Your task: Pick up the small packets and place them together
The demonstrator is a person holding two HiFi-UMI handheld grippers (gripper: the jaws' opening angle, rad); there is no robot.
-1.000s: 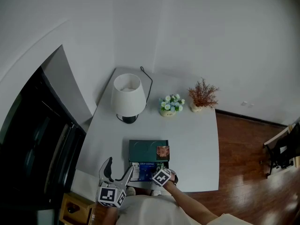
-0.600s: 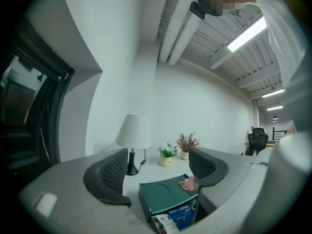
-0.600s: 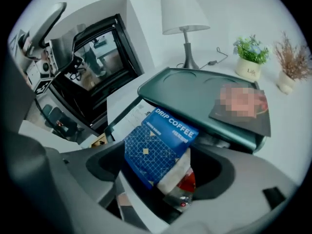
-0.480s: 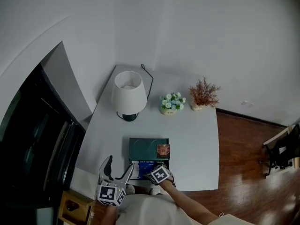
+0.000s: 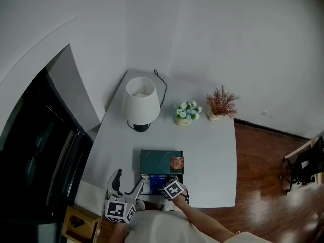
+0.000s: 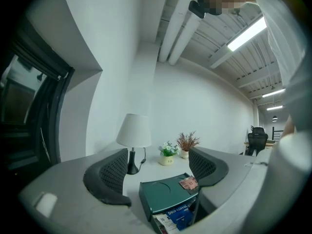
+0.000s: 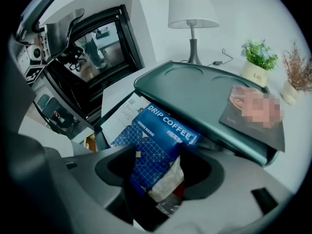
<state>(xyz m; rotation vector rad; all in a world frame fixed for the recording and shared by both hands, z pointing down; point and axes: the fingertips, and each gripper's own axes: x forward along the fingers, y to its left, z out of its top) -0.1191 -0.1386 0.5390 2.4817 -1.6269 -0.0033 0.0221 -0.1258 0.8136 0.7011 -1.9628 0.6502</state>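
The right tongs [image 7: 161, 175] have just been easing their jaws inward after standing much wider, and they point steeply down into the open front of the green case [image 7: 195, 94] at the near edge of the worktop [image 5: 212, 156]. Between the jaws lies the blue drip-coffee packet [image 7: 156, 147], with a smaller pale-and-red packet [image 7: 168, 183] tucked against its lower end. The pads do not look pressed onto either one, so I'd call the tongs spread around the packets, not pinching them. To my eye that means either a packet has been let go into the pile or a fresh grip is being sized up; I can't tell which.

The left tongs [image 6: 158, 155] sit where they were a second ago, level, off the worktop's near-left corner, jaws wide apart with nothing in them.

A small brownish packet [image 5: 176, 163] rests on top of the case, apart from the ones below, so the gathering looks unfinished. A white printed sheet [image 7: 122, 113] lies beside the blue packet.

The lip of the case overhangs the packets and crowds any lift straight up. Further back stand a lamp [image 5: 140, 101], a flower pot [image 5: 186, 113] and a dried sprig [image 5: 219, 104], all well clear
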